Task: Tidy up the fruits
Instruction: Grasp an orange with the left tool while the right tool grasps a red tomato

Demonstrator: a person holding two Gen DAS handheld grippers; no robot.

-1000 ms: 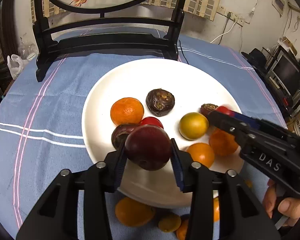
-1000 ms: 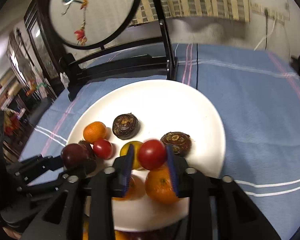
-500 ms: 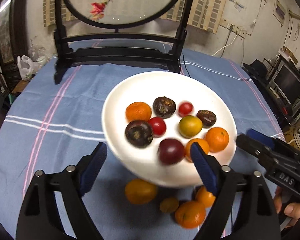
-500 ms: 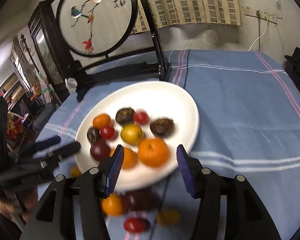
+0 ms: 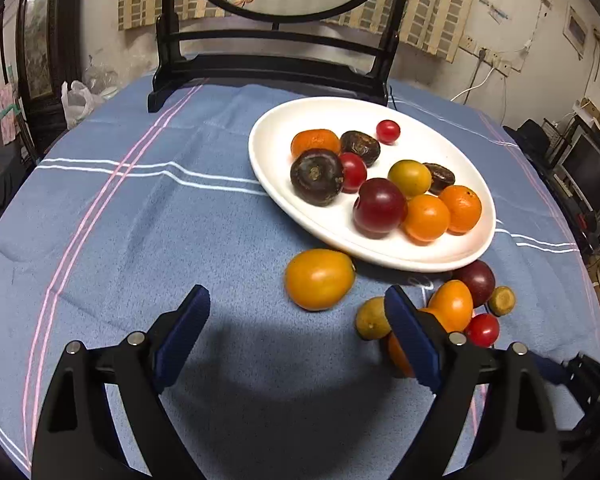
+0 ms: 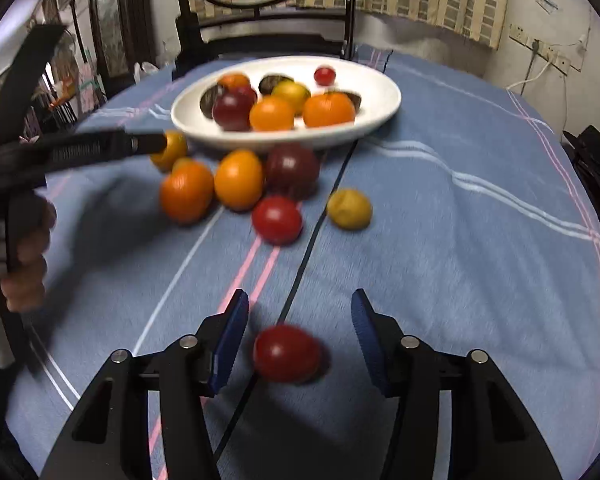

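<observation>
A white plate (image 5: 420, 136) holds several fruits: a dark red plum (image 5: 379, 207), oranges, cherry tomatoes and dark brown ones. Loose fruits lie on the blue cloth in front of it, among them a yellow-orange fruit (image 5: 319, 279) and a second plum (image 6: 292, 168). My left gripper (image 5: 296, 293) stands wide open over the cloth, just short of the yellow-orange fruit and holding nothing. My right gripper (image 6: 298, 300) is closing; a red tomato (image 6: 286, 354) lies on the cloth between its pads, which do not touch it. The plate (image 6: 284, 140) lies beyond.
A dark wooden stand with a round embroidered screen (image 5: 268, 68) stands behind the plate. A thin black cable (image 6: 300, 256) runs over the cloth towards the plate. A hand (image 6: 24, 248) holds the left gripper at the left. The round table's edge curves close on the right.
The left gripper let the dark red plum go onto the plate, opened wide and drew back. The right gripper released its tomato onto the plate and pulled back over the loose fruits.
</observation>
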